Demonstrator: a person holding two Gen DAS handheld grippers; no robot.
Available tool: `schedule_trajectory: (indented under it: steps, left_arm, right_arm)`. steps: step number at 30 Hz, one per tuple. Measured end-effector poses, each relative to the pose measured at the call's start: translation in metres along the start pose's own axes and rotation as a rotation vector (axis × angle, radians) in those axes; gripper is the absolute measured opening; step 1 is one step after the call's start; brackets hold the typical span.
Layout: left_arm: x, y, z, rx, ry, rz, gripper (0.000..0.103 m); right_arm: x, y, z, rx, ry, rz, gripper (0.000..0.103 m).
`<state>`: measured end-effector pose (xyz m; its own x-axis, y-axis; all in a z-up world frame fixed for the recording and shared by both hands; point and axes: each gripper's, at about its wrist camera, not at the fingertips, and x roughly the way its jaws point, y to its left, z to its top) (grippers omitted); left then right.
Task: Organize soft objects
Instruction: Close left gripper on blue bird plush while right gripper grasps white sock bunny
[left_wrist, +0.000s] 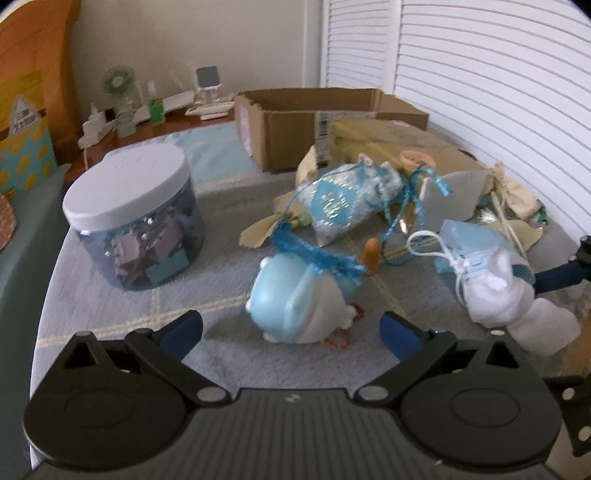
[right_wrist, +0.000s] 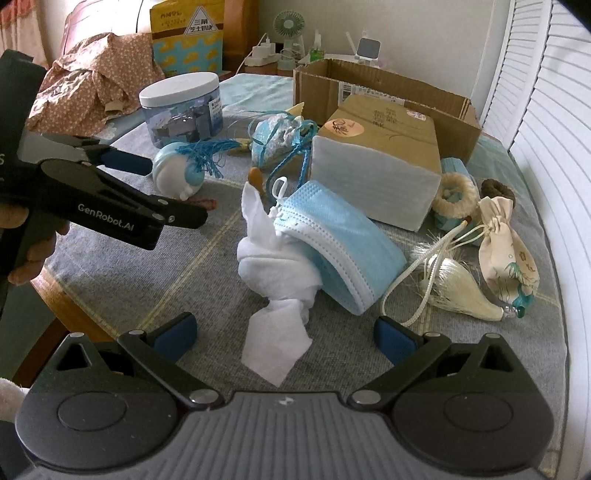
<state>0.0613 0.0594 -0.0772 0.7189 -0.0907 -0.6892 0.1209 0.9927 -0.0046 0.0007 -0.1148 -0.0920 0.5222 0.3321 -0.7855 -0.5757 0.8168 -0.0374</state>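
Blue-padded L gripper (left_wrist: 291, 328) spread wide, empty, w/ pale-blue round plush (left_wrist: 291, 299) on grey cloth (left_wrist: 110, 302) just ahead; further R, R gripper (right_wrist: 284, 338) likewise agape, empty, white cloth (right_wrist: 273, 280) + blue masks (right_wrist: 340, 243) between its fingers.

Both grippers hover low with jaws spread wide and empty: the left gripper (left_wrist: 291, 330) and the right gripper (right_wrist: 284, 334). A hand (right_wrist: 27, 254) grips the left one's handle.
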Motion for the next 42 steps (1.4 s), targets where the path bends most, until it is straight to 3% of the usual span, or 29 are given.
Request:
schedule_trajectory:
  steps: [9,18,22,24,28,42]
  left_arm:
    - [-0.005,0.001,0.008,0.047,-0.029,-0.037,0.078]
    - [0.001,0.006,0.011,0.052,-0.012,-0.056,0.071]
    - [0.002,0.006,0.013,0.051,-0.009,-0.074,0.066]
    - [0.001,0.006,0.013,0.058,-0.007,-0.079,0.058]
    - [-0.002,0.007,0.014,0.069,-0.004,-0.084,0.056]
    - [-0.047,0.003,0.010,0.154,0.020,-0.110,0.054]
  right_arm:
    - [-0.002,0.009,0.005,-0.019,0.003,0.062,0.103]
    - [0.002,0.023,0.023,-0.088,-0.024,0.034,0.093]
    - [0.009,0.023,0.029,-0.088,-0.016,0.004,0.078]
    - [0.010,0.023,0.031,-0.080,-0.010,-0.020,0.070]
    - [0.008,0.018,0.032,-0.054,-0.013,-0.056,0.048]
    - [-0.026,0.027,0.024,-0.084,-0.038,-0.011,0.047]
